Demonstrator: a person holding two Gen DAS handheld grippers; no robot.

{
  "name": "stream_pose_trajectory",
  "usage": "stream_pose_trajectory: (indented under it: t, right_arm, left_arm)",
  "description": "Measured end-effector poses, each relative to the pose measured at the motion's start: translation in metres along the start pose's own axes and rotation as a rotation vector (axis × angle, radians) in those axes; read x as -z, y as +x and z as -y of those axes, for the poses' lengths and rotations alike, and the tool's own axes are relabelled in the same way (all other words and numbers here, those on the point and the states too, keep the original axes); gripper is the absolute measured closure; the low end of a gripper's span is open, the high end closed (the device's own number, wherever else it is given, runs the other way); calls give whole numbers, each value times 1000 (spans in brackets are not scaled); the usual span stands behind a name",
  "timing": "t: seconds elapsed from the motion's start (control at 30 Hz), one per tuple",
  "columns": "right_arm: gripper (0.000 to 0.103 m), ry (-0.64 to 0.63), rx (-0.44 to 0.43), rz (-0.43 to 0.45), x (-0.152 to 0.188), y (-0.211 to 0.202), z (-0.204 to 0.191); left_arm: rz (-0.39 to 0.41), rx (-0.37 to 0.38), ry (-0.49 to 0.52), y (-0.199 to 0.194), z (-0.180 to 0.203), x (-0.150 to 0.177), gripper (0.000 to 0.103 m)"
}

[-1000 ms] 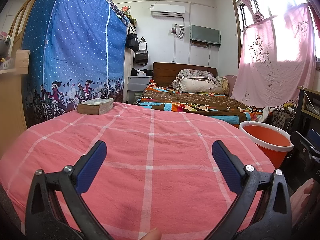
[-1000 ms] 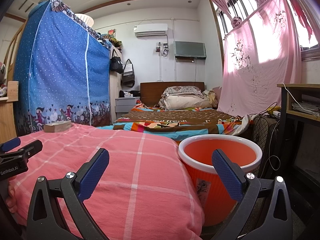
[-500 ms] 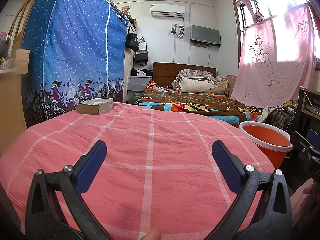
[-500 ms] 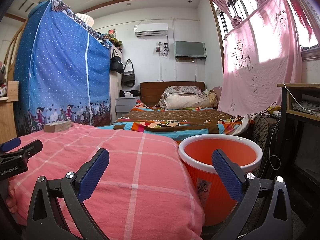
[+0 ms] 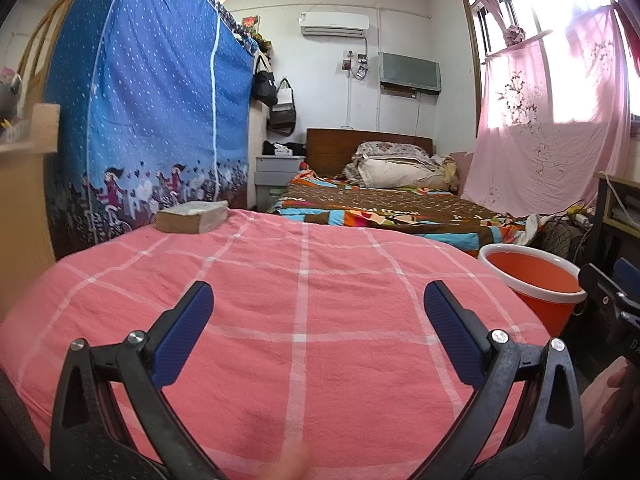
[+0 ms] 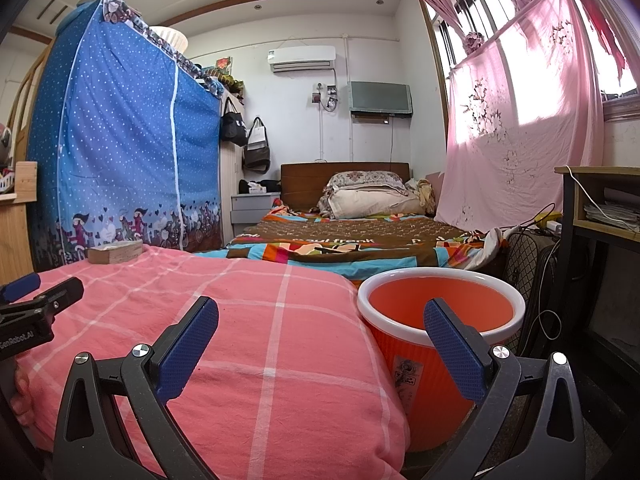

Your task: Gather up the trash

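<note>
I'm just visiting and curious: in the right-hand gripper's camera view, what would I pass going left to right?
Blue dotted fabric wardrobe → thick worn book → pink checked bedsheet → orange plastic bucket with white rim → pink floral curtain → wooden desk.

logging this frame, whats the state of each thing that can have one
left tongs: open, holding nothing
right tongs: open, holding nothing
orange bucket: upright, no lid, nothing visible inside
book: closed, lying flat on the pink cover
blue wardrobe: zipped shut
</note>
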State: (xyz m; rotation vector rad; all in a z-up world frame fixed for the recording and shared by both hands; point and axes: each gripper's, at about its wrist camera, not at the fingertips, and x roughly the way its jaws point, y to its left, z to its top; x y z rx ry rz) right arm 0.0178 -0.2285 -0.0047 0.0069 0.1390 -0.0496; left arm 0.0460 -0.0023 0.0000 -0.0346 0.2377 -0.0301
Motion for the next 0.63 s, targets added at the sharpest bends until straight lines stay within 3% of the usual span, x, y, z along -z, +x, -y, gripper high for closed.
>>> stream_pose_trajectory:
  t: [0.63]
  right_arm:
    - [0, 0, 0, 0, 0, 0, -1]
  left_arm:
    - [3, -4, 2, -1, 0, 0, 0]
